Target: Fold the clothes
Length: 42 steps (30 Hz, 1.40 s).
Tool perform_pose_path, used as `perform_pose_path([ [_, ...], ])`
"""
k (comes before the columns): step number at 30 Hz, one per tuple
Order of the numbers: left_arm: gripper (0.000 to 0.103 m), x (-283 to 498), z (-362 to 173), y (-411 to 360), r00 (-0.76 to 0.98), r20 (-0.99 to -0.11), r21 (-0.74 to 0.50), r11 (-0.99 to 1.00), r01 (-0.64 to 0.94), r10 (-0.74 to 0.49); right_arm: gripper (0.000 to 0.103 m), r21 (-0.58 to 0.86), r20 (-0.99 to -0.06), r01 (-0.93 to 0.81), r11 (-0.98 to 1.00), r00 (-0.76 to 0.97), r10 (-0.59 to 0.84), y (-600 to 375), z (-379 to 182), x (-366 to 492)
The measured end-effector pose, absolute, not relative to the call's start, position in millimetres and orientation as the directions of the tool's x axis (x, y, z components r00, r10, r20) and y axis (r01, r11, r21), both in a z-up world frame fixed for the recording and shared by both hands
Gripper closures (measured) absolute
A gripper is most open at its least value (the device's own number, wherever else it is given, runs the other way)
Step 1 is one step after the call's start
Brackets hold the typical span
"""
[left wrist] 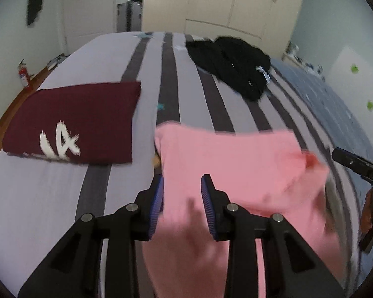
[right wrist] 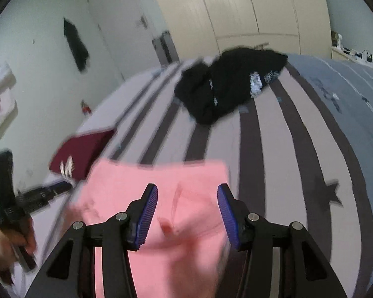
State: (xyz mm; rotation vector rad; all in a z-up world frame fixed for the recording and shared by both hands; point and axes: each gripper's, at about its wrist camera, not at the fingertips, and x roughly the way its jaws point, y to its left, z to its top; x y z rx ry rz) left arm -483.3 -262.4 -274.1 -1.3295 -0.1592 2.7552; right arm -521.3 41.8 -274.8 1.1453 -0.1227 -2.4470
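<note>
- Ribbed blue pads point(left wrist: 156, 206) line both grippers' black jaws, spread open over soft pink garment point(left wrist: 236, 164).
- Pink garment lies rumpled on striped bed point(left wrist: 62, 198), beside folded maroon shirt point(left wrist: 74, 121).

folded shirt point(left wrist: 72, 124) left | loose garment point(left wrist: 231, 173) right | clothes pile point(left wrist: 236, 64) behind
</note>
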Motion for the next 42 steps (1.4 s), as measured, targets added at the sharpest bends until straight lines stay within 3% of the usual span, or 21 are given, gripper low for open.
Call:
perform_pose_path([
  [6, 0.07, -465, -298, -260, -0.574, -0.813, -0.084, -0.995, -0.05, 0.097, 0.057, 0.207, -0.779, 0.37, -0.906, -0.498, -0.382, 56, -307, -482],
  [8, 0.069, -469, -306, -259, -0.56, -0.823, -0.079, -0.996, -0.041, 0.089, 0.057, 0.184, -0.788, 0.377, -0.908, -0.495, -0.365, 49, -311, -486],
  [11, 0.06, -477, -314, -262, -0.553, -0.83, -0.082, -0.996, -0.017, 0.078, 0.057, 0.135, -0.792, 0.392, -0.91, -0.509, -0.337, 34, -315, -500],
  [14, 0.059, -480, -316, -261, -0.55, -0.832, -0.085, -0.996, -0.012, 0.077, 0.057, 0.113, -0.806, 0.385, -0.916, -0.504, -0.311, 23, -319, -526],
  [18, 0.068, -480, -315, -258, -0.56, -0.825, -0.076, -0.997, -0.027, 0.078, 0.057, 0.148, -0.813, 0.351, -0.925, -0.49, -0.316, 21, -322, -556],
  [23, 0.068, -479, -312, -262, -0.567, -0.818, -0.098, -0.995, -0.026, 0.096, 0.066, 0.206, -0.82, 0.298, -0.932, -0.468, -0.331, 26, -323, -584],
  [28, 0.068, -475, -308, -278, -0.575, -0.806, -0.189, -0.982, 0.028, 0.138, 0.066, 0.253, -0.808, 0.266, -0.93, -0.471, -0.354, 46, -314, -576],
  [38, 0.068, -477, -312, -273, -0.548, -0.822, -0.17, -0.985, -0.028, 0.157, 0.066, 0.263, -0.825, 0.313, -0.912, -0.418, -0.381, 45, -333, -550],
  [41, 0.078, -476, -311, -268, -0.553, -0.82, -0.151, -0.988, -0.04, 0.148, 0.067, 0.267, -0.822, 0.317, -0.91, -0.418, -0.387, 42, -333, -555],
  [42, 0.081, -476, -311, -266, -0.556, -0.82, -0.135, -0.99, -0.046, 0.138, 0.075, 0.259, -0.825, 0.318, -0.912, -0.419, -0.38, 41, -333, -556],
])
